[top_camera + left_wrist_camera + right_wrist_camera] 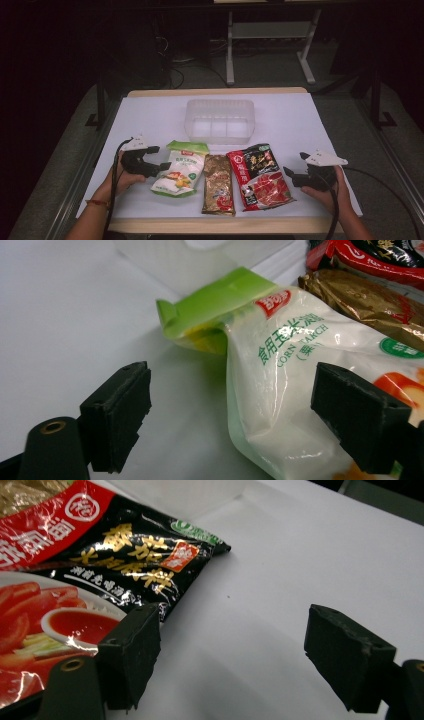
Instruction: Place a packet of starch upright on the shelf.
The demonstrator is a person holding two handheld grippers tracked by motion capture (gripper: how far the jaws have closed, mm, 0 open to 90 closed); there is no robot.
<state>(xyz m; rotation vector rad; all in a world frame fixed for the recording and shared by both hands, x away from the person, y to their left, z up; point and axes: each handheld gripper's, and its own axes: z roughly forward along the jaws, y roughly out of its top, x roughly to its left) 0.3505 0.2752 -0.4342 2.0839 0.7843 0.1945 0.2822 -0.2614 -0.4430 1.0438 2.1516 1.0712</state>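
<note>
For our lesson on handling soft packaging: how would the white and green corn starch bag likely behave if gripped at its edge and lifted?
The corn starch bag would probably sag, since its film is creased and its green top already folds over. Its glossy surface suggests it may slip between the left tongs, which stand open astride its edge. The bulging body hints at loose powder that could shift.
</note>
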